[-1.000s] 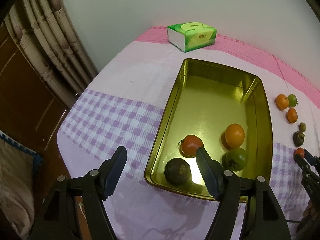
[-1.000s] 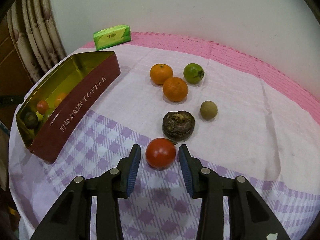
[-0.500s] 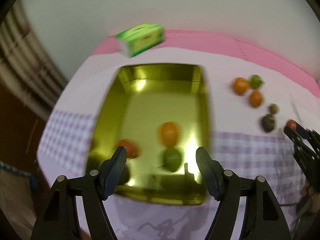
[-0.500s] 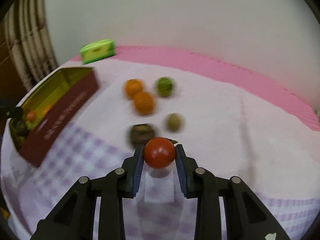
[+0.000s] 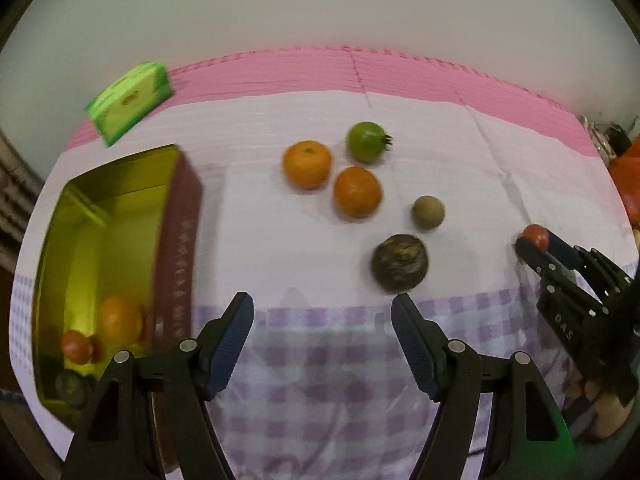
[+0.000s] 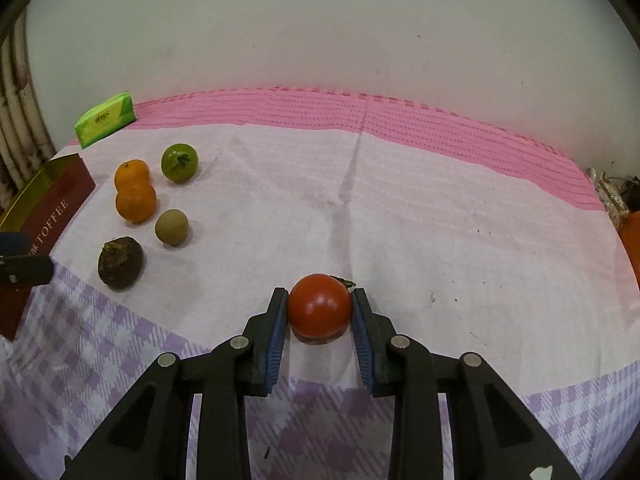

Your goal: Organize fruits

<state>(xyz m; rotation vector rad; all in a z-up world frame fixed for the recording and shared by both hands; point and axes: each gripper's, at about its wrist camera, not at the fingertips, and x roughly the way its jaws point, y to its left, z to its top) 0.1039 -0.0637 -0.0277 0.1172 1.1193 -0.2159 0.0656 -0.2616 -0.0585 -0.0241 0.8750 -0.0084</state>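
Observation:
My right gripper point(image 6: 320, 314) is shut on a red tomato point(image 6: 319, 306) just above the cloth; in the left wrist view that same gripper point(image 5: 538, 242) and tomato point(image 5: 536, 235) show at the far right. My left gripper point(image 5: 322, 340) is open and empty over the purple check. Ahead of it lie a dark wrinkled fruit point(image 5: 399, 263), a small brown fruit point(image 5: 428, 212), two oranges point(image 5: 307, 164) point(image 5: 357, 191) and a green tomato point(image 5: 367, 141). The gold toffee tin point(image 5: 176, 216) at the left holds an orange point(image 5: 120, 320), a red tomato point(image 5: 76, 346) and a dark fruit point(image 5: 72, 386).
A green tissue pack point(image 5: 130, 100) sits at the back left near the wall. The tablecloth point(image 6: 400, 208) runs pink at the back, pale in the middle, purple check in front. Orange objects point(image 5: 626, 184) crowd the right edge. A curtain point(image 6: 16, 120) hangs at the left.
My right gripper closed on the red tomato and carried it to the right, away from the other fruit. My left gripper swung from above the tin to the right, toward the loose fruit.

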